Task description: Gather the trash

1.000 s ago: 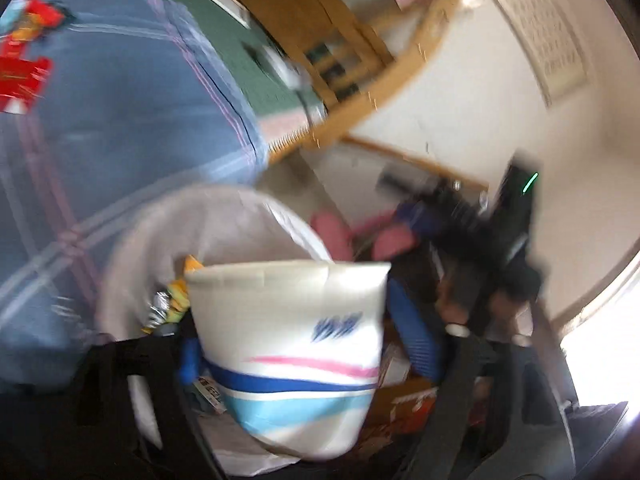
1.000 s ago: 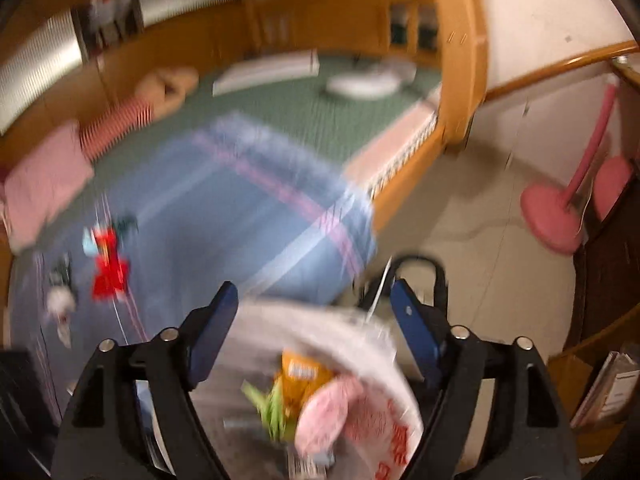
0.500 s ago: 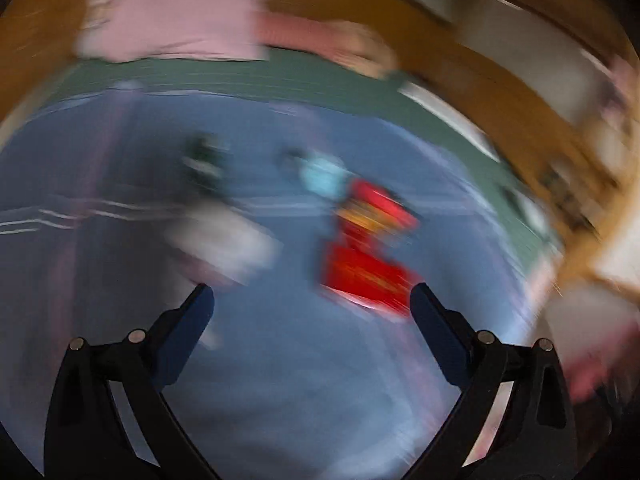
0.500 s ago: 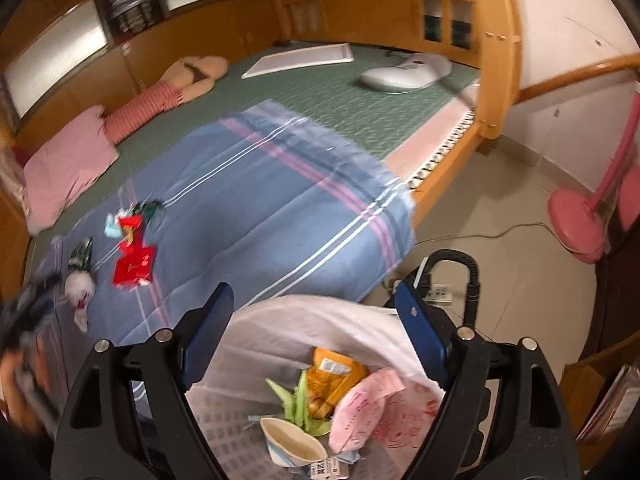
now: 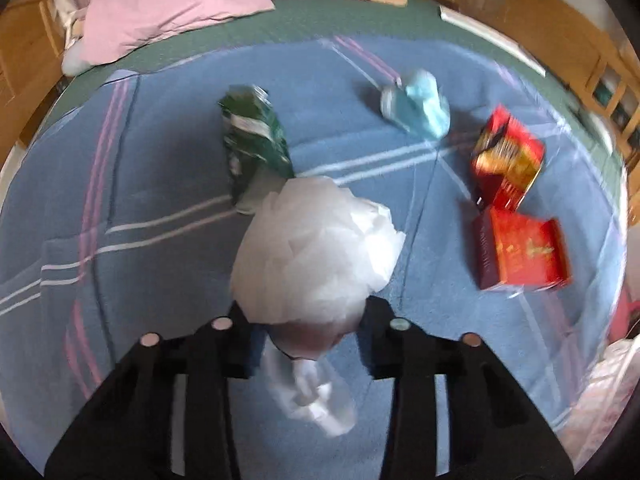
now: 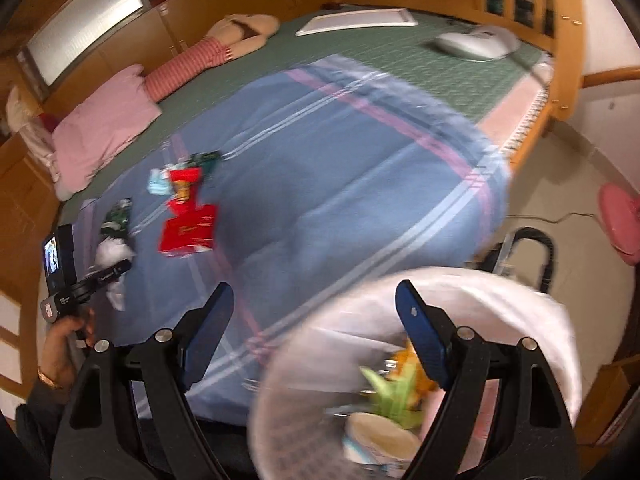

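A crumpled white tissue (image 5: 316, 252) on the bed's blue blanket (image 5: 160, 184) is straddled by the left gripper (image 5: 308, 334), its jaws wide and nothing clamped yet. Closing is called for next. The right gripper (image 6: 316, 328) is held open and empty above the trash bag (image 6: 536, 320).

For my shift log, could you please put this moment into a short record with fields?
setting: bed with blue striped blanket
left hand-held gripper: jaws around crumpled white plastic; grip not clear
right hand-held gripper: open, empty, above white trash bag
in the bag: paper cup, green and orange scraps
trash on the blanket: green wrapper, light blue wad, red snack packet, red box
also on the bed: pink pillow
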{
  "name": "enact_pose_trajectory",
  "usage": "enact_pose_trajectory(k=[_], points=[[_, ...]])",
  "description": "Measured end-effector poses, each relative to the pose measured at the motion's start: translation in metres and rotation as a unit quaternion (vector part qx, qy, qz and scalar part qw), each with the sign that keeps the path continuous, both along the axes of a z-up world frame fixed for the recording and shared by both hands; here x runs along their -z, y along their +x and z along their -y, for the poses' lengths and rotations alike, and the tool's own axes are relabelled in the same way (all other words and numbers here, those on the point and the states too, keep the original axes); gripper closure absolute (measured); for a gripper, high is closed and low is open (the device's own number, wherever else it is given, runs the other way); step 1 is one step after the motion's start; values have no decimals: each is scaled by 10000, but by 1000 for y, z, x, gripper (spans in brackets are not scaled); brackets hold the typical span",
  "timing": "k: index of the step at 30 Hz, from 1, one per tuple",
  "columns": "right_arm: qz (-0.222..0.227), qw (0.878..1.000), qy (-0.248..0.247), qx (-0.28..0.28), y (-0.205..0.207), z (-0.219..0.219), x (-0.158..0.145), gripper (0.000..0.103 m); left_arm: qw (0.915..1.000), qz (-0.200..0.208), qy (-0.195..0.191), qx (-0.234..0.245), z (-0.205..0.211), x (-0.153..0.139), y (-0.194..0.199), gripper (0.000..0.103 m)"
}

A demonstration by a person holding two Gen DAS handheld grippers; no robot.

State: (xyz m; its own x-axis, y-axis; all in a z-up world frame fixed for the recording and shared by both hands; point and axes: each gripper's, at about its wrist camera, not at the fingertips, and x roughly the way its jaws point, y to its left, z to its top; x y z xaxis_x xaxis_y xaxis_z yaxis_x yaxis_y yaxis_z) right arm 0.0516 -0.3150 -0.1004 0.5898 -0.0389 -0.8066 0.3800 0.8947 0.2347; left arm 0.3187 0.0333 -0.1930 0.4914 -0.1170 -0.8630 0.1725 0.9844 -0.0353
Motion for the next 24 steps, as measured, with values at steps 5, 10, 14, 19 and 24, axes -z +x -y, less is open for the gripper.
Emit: enact_pose_trajectory(k=[5, 10, 14, 19, 24], points=[[72, 9980, 419, -474, 63, -47, 12, 22, 9927, 474, -692, -872, -46, -56, -47, 66], [-241, 9795, 1997, -109, 140, -70, 51, 22, 9818, 573, -1033, -1484, -83, -61, -104, 64], [-214, 9930, 1045, 513, 188, -83, 67, 22, 9757, 443, -1045, -1874, -111, -49, -129, 64], [-760, 9961, 408, 200, 230, -101, 100, 24, 9717, 559, -973, -2077, -130, -56, -139, 64], [-549, 9975, 180, -410, 221, -135, 94, 46, 9694, 578, -1131, -2102, -139, -58, -140, 64]])
